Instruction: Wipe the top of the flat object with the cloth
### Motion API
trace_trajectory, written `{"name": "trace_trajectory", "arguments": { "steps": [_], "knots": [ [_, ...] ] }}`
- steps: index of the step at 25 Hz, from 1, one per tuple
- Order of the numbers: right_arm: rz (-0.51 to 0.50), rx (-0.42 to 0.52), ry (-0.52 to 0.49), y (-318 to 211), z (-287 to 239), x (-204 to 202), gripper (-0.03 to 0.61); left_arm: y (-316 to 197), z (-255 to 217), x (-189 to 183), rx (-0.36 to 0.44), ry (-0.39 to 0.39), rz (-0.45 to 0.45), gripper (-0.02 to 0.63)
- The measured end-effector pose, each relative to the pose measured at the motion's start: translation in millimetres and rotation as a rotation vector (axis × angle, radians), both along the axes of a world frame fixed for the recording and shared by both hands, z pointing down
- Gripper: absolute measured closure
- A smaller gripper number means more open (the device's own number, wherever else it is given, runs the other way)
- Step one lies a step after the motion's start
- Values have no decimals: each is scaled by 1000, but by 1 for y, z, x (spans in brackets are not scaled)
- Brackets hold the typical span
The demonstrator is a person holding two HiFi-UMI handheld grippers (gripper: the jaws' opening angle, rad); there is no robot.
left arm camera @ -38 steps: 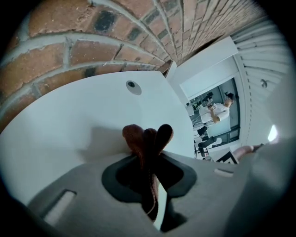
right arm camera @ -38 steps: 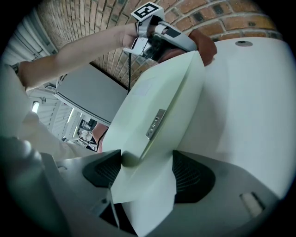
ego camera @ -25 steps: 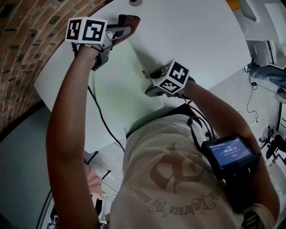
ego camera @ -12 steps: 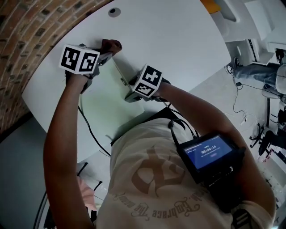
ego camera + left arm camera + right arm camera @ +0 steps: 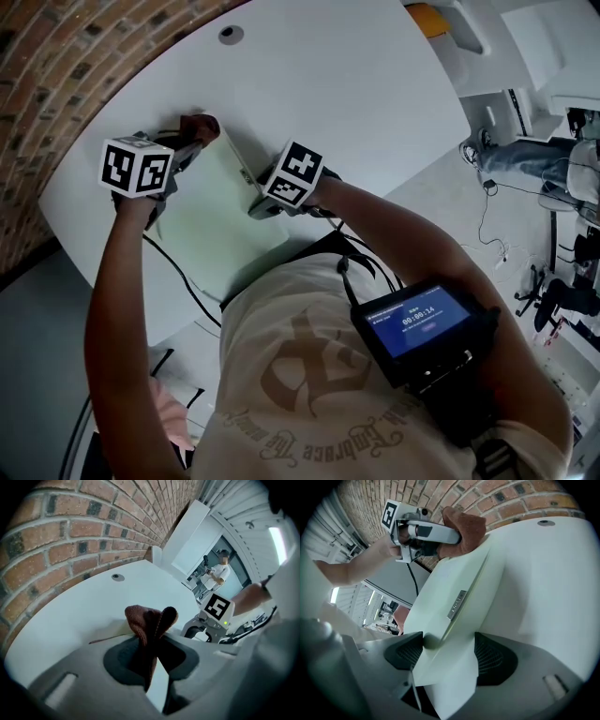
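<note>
- As we look down from the head view, the flat object (image 5: 202,206) lies on the white table (image 5: 366,84), pale and thin, with one long side toward the brick wall (image 5: 47,66).
- We see the left gripper (image 5: 192,142) at the far corner of the flat object, and its own view shows the jaws pressed together on the reddish-brown cloth (image 5: 149,620).
- A bunch of the cloth stands up above the jaws, and a thin part hangs down between them.
- In the right gripper view the cloth rests at the far end of the flat object's top, touching it.
- We see the right gripper (image 5: 449,657) at the near end, on the side away from the wall; its jaws pinch the edge of the flat object, which passes between the two dark pads.
- A small grey label sits on the side edge of the flat object, just beyond these jaws.
- A black cable (image 5: 183,277) runs from the left gripper toward us over the table edge.
- On the right forearm we see a small device with a lit blue screen (image 5: 417,322).
</note>
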State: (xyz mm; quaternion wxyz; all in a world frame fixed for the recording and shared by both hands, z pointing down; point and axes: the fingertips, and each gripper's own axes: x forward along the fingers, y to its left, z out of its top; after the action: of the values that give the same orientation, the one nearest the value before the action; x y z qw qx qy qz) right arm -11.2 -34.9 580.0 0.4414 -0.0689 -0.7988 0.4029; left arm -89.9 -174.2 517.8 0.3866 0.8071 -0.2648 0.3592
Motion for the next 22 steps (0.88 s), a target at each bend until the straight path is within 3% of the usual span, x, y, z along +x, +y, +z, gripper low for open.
{"name": "trace_trajectory", "arguments": {
  "steps": [13, 22],
  "knots": [
    [0, -9, 7, -1, 1, 2, 224, 47, 0, -75, -4, -31, -181, 543],
    [3, -7, 0, -1, 1, 1, 225, 82, -3, -109, -2, -4, -333, 541]
  ]
}}
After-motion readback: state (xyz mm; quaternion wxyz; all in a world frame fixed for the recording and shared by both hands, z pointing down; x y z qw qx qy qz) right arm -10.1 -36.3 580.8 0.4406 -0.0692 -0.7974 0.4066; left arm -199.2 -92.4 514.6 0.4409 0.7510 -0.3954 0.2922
